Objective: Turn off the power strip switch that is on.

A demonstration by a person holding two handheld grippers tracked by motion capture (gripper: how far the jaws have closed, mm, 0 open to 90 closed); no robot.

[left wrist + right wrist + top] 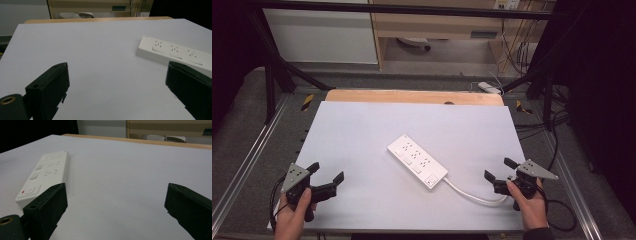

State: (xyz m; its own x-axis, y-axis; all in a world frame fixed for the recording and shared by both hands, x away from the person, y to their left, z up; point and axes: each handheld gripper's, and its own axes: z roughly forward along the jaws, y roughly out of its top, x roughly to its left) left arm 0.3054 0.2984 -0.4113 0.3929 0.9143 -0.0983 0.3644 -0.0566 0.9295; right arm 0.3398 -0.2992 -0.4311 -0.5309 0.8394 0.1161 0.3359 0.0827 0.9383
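Note:
A white power strip [417, 161] lies diagonally in the middle of the white table, its switch end toward the near right and its white cable [472, 196] curling off toward the right hand. My left gripper [326, 173] is held at the near left, open with nothing between its jaws; the strip [175, 52] lies ahead to its right. At the near right, my right gripper [500, 169] is also open and empty. The strip [46, 175] lies ahead of it on the left, beyond its left jaw.
The white table top [362, 135] has a wooden strip [412, 96] along its far edge. Black frame bars and metal rails run along both sides. A small white device and cables [489, 87] lie on the floor beyond the table.

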